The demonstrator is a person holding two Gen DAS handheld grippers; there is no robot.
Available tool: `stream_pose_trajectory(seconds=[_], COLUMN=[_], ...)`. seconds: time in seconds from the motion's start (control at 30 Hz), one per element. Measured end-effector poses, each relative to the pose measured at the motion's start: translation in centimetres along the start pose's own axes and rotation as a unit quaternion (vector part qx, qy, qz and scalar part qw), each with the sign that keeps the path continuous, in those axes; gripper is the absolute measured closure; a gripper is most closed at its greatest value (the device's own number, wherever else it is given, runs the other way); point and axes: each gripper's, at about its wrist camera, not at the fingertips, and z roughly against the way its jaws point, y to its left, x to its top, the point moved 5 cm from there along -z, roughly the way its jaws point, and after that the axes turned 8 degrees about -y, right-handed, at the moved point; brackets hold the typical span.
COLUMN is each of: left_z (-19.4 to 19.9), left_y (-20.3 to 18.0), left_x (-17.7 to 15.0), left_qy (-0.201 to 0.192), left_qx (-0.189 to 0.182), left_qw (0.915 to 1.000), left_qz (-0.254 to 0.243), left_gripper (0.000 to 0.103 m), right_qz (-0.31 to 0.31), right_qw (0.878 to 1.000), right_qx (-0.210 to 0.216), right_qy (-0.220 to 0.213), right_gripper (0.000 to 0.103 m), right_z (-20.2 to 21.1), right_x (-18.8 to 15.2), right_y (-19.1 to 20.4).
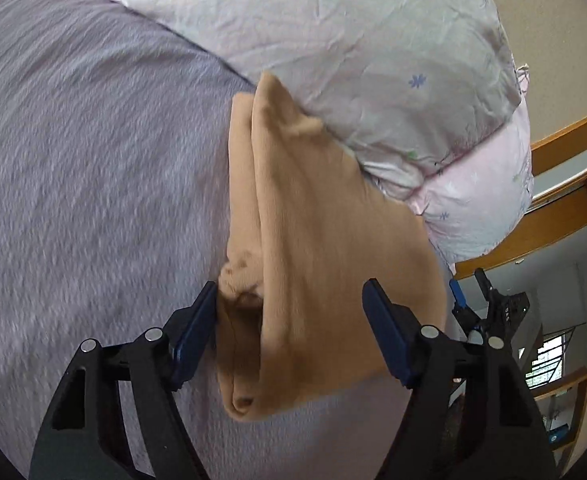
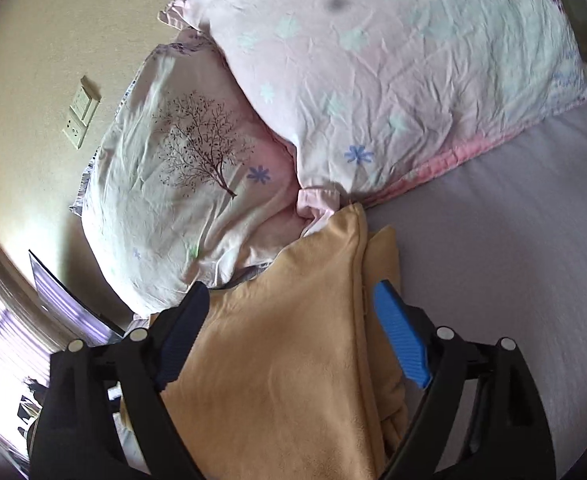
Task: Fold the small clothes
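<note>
A tan small garment lies folded on the purple bedsheet, its far tip against the pillows. My left gripper is open, its blue pads on either side of the garment's near end, just above it. In the right wrist view the same tan garment fills the space between the fingers of my right gripper, which is open and holds nothing. The right gripper also shows at the far right of the left wrist view.
Two floral pillows lie stacked at the head of the bed against a beige wall with a socket plate. A wooden shelf stands beside the bed. The purple sheet stretches to the right.
</note>
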Motion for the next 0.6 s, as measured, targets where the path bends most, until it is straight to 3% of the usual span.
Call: stream_pose_trajectory(seconds=[0.1,0.13,0.17,0.2,0.27,0.37,0.5,0.6], left_z=[0.5,0.7,0.6,0.1,-0.2,0.9,0.7,-3.3], left_y=[-0.1,0.1,0.5,1.0,1.1,-2.1,-11.1,-19.2], left_x=[-0.6,-0.8,-0.9,-1.1,-1.1,0.1,1.4,-0.3], left_qy=[-0.025,-0.031,-0.027,-0.016,-0.014,-0.035,-0.044,-0.01], left_qx=[0.012,0.016,0.023,0.018,0.005,-0.033,-0.095,-0.139], left_qw=[0.9996,0.9992,0.9985,0.9974,0.9955,0.9965,0.9945,0.9876], left_qz=[0.009,0.022,0.043,0.068,0.093,0.069,-0.005,-0.072], left_gripper=[0.034,0.047,0.073,0.087,0.091,0.092,0.092,0.092], right_qz=[0.013,0.014,0.011,0.007,-0.002,-0.014,-0.025,-0.028], right_qw=[1.0,1.0,1.0,1.0,1.0,0.999,0.998,0.997], right_qx=[0.005,0.008,0.012,0.016,0.02,0.027,0.03,0.021], right_qy=[-0.01,-0.014,-0.016,-0.017,-0.019,-0.031,-0.058,-0.069], right_gripper=[0.018,0.017,0.017,0.017,0.017,0.017,0.017,0.017], right_z=[0.5,0.8,0.7,0.9,1.1,2.0,3.1,3.6], right_x=[0.3,0.3,0.4,0.5,0.6,1.0,1.9,2.4], right_y=[0.4,0.5,0.4,0.4,0.2,-0.1,-0.4,-1.0])
